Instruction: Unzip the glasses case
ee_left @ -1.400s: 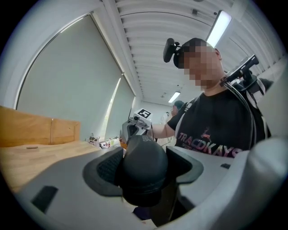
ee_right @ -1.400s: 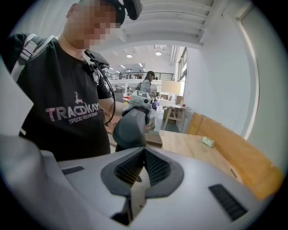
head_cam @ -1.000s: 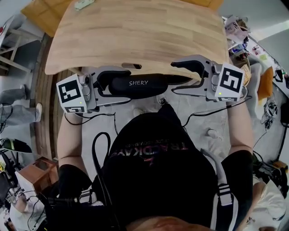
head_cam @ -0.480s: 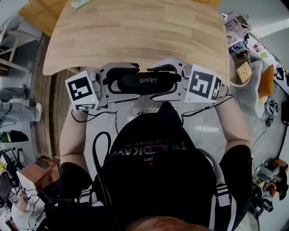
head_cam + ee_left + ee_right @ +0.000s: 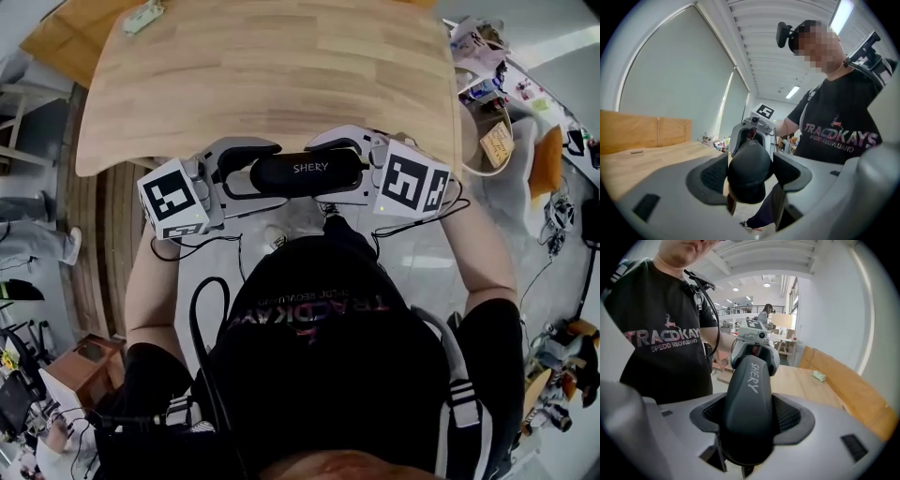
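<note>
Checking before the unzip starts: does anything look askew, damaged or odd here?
Nothing damaged. The glasses case is held level in mid-air by the table's near edge, clamped endwise between the left gripper and the right gripper, whose jaws just closed further on it.

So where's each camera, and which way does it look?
Head view: on the person's head, looking steeply down at light wooden table, black oblong glasses case held between left gripper and right gripper; black T-shirt and forearms show.
Left gripper view: on the left gripper, looking along the case at the right gripper; T-shirt, forearm show.
Right gripper view: on the right gripper, its jaws have just been closing on the case, facing the left gripper; T-shirt shows.
Shared: both gripper views show the case, the opposite gripper, the table.
</note>
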Demonstrator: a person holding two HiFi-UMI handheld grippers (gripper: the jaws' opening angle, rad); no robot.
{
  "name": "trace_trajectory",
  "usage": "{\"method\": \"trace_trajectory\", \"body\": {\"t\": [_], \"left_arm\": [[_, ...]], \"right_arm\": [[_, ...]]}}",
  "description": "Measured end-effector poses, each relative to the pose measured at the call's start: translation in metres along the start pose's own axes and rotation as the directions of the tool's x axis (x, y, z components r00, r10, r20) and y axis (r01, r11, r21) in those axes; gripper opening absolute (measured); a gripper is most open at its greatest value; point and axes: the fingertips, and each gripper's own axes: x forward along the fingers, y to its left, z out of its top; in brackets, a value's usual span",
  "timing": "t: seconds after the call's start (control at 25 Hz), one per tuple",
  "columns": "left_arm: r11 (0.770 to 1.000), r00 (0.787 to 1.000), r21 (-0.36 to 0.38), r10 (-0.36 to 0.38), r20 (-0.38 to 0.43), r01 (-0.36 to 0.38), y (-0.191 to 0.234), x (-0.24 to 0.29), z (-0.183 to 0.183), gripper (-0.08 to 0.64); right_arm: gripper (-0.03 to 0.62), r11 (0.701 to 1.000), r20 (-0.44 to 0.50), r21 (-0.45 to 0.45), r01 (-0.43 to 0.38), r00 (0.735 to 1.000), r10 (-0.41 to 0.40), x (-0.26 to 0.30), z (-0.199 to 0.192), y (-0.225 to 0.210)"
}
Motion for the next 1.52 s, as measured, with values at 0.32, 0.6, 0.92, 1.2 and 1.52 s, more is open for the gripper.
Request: {"method": "trace_trajectory", "body": {"t": [0.32,0.6,0.92,1.2,1.52], "left_arm": [[0.967,0.974,-0.127,0.225,0.014,-0.221,0.054,0.002,-0.013,0.215],[0.887,0.895,-0.128,0.432,-0.111,-0.444,0.091,0.02,-0.043,0.014],[0.766,0.823,-0.314,0.556,-0.114,-0.561,0.096,0.037,-0.077,0.014],[0.601,0.734,-0.458,0.649,-0.2,-0.655,0.093,0.038,-0.104,0.014],[0.504,0.681,-0.516,0.693,-0.237,-0.692,0.102,0.051,-0.109,0.014]], "right_arm": [[0.295,0.981,-0.005,0.147,0.126,0.992,-0.127,-0.062,-0.083,-0.062],[0.295,0.97,-0.003,0.203,0.135,0.99,-0.138,-0.053,-0.138,-0.143],[0.295,0.973,-0.001,0.22,0.064,0.998,-0.065,0.005,-0.186,-0.243],[0.295,0.968,-0.043,0.249,-0.019,0.999,0.03,0.073,-0.226,-0.332],[0.295,0.969,-0.067,0.218,-0.115,0.989,0.132,0.13,-0.234,-0.387]]}}
